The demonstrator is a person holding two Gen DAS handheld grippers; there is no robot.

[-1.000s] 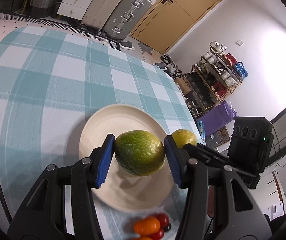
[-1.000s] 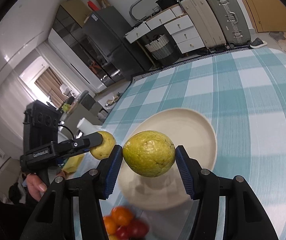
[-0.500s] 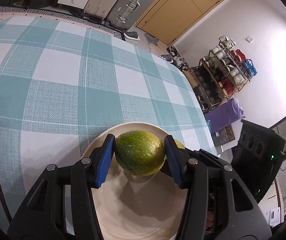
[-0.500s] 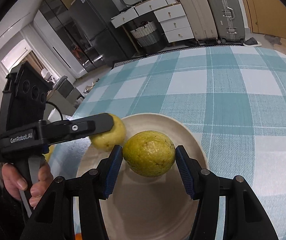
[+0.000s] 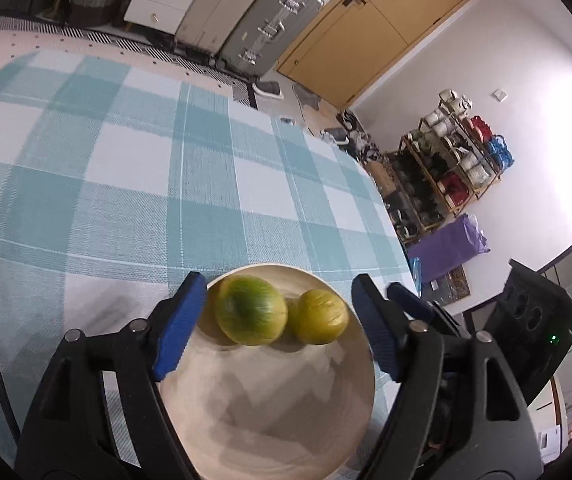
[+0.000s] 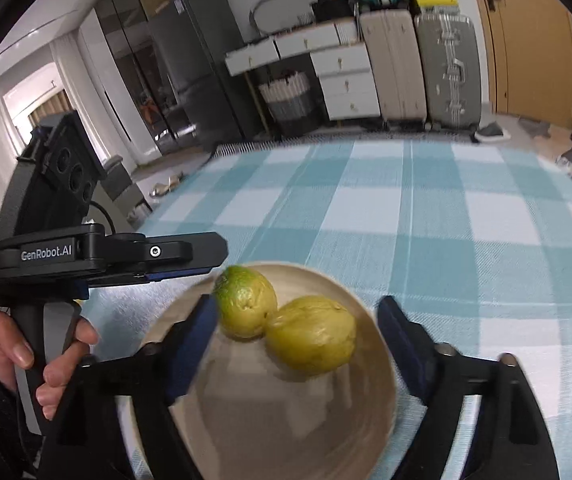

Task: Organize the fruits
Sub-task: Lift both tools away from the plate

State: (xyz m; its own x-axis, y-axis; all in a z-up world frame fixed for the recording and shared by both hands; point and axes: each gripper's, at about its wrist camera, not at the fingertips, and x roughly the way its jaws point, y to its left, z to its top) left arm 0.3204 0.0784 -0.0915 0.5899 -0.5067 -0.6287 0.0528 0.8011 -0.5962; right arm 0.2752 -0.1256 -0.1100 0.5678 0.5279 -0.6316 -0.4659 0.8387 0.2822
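On the plate [image 5: 278, 432], far side: two guavas touching, the greener [image 5: 251, 310] left of the yellower [image 5: 318, 317]. Left gripper [image 5: 278, 322] spread wide, pads clear of both fruit, holding nothing. Right gripper [image 6: 298, 340] likewise wide apart and empty, with both guavas between its fingers; near pad [image 6: 196, 344] just beside the greener guava [image 6: 246, 307], contact unclear. Plate sits near the checked cloth's [image 5: 118, 184] right edge; cloth beyond lies bare. Left tool body reads "GenRobot.AI" [image 6: 46, 255].
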